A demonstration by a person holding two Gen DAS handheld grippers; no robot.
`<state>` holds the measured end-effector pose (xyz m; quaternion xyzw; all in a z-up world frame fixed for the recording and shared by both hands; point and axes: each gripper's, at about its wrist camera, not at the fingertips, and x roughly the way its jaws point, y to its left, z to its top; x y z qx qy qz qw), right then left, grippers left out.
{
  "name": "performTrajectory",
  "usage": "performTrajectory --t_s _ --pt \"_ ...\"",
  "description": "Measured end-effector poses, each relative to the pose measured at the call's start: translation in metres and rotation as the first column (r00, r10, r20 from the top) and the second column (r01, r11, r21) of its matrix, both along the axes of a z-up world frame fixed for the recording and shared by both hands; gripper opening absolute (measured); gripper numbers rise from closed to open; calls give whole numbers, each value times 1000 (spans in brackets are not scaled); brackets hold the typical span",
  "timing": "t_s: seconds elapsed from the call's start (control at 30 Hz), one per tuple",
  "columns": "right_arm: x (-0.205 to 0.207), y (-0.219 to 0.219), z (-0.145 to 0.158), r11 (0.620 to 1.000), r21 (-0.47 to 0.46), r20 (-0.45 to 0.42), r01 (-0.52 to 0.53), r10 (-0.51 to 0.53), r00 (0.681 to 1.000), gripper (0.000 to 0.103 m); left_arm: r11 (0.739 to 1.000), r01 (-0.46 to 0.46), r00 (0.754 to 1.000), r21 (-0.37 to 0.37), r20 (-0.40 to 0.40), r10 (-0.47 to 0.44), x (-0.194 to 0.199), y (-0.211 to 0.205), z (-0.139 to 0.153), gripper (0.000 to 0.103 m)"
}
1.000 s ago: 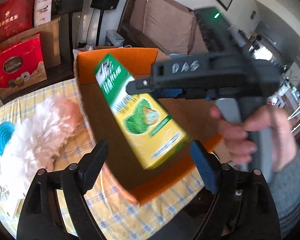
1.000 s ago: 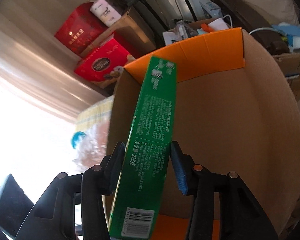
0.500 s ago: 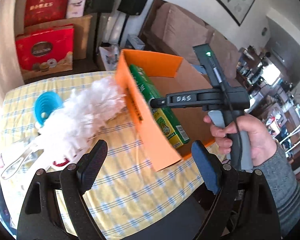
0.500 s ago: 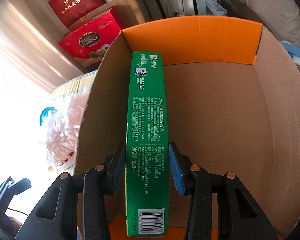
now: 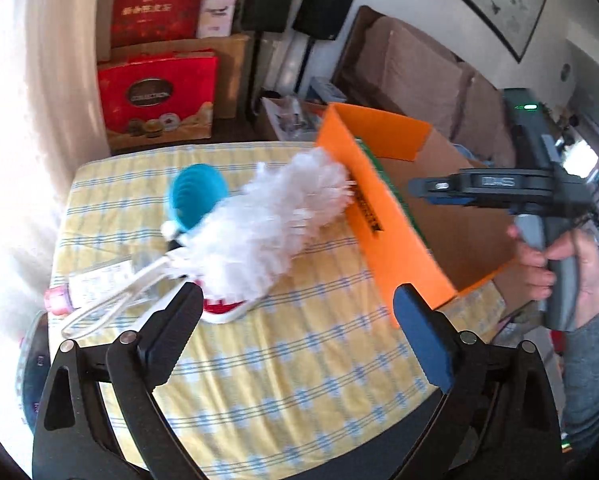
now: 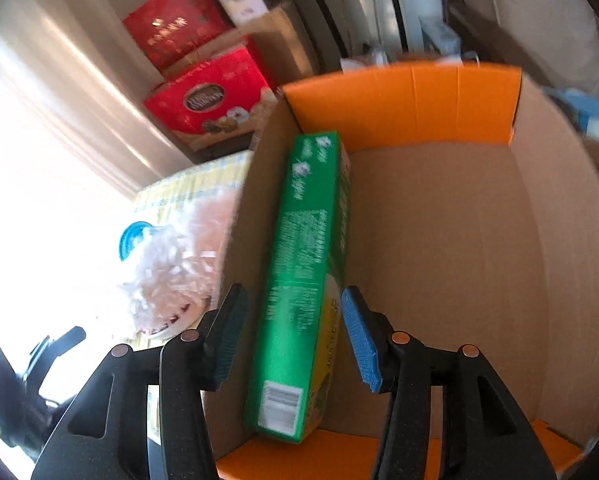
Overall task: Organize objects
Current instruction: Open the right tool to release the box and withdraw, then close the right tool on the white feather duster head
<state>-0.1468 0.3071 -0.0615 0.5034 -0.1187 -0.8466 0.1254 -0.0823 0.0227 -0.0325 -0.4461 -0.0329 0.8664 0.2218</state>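
An orange cardboard box [image 5: 383, 216] stands on the checked tablecloth, open at the top; it also shows in the right wrist view [image 6: 403, 100]. A green carton [image 6: 303, 264] leans on its edge against the box's left inner wall, its top edge just visible in the left wrist view [image 5: 379, 168]. My right gripper [image 6: 289, 340] is open above the box, its jaws either side of the carton and apart from it. My left gripper [image 5: 297, 320] is open and empty over the table. A white fluffy duster [image 5: 267, 224] lies left of the box, over a teal round object [image 5: 195, 196].
A white looped handle and a pink-capped packet [image 5: 87, 292] lie at the table's left. Red gift boxes [image 5: 155, 96], speaker stands and a brown sofa [image 5: 419, 76] stand behind the table. The right half of the box floor [image 6: 439, 280] is bare cardboard.
My right gripper lowered the green carton into the box, opened and let it go; the carton now leans against the left wall. My left gripper pulled back and left over the table.
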Motion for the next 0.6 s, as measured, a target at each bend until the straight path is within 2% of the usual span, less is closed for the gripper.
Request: performTrajectory --t_s 0.1,0.27,0.37,0.5,0.6 --pt "8 -19 9 999 18 -27 -45 45 999 52 999 -36 999 -11 -6 36 -2 -15 -3 96" --pt "9 -48 14 995 -8 -39 -102 101 994 54 996 -77 997 -46 -19 76 -4 -38 -9 96" --pt "4 -67 13 992 -4 -41 -122 122 992 59 993 -92 996 -71 -26 90 -4 -52 -15 96" --pt "0 -82 8 992 -15 -29 -129 129 991 72 989 -127 992 -76 -4 127 -5 -72 -26 96" --pt "-7 -96 3 990 -36 -7 -134 134 991 73 985 -161 987 -58 17 162 -7 -88 -34 96"
